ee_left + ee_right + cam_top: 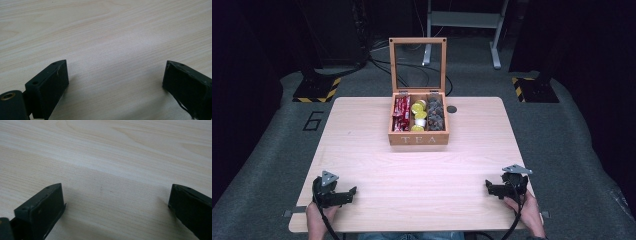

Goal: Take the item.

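Note:
A wooden box marked TEA (pixel 418 138) stands at the far middle of the light wooden table (pixel 372 165), its glass lid (pixel 418 64) raised upright. Inside, red packets (pixel 401 113) fill the left compartment, yellow and white pods (pixel 419 116) the middle one, dark items (pixel 435 114) the right one. My left gripper (pixel 353 192) rests near the front left corner, open, jaws wide over bare wood (pixel 116 72). My right gripper (pixel 488 187) rests near the front right corner, open too, with nothing between its jaws (pixel 116 195).
A small dark round spot (pixel 452 109) lies on the table just right of the box. Beyond the table are grey carpet, dark stands with yellow-black striped bases (pixel 317 89), cables and a metal frame (pixel 464 22). A white "6" (pixel 313 120) marks the floor at left.

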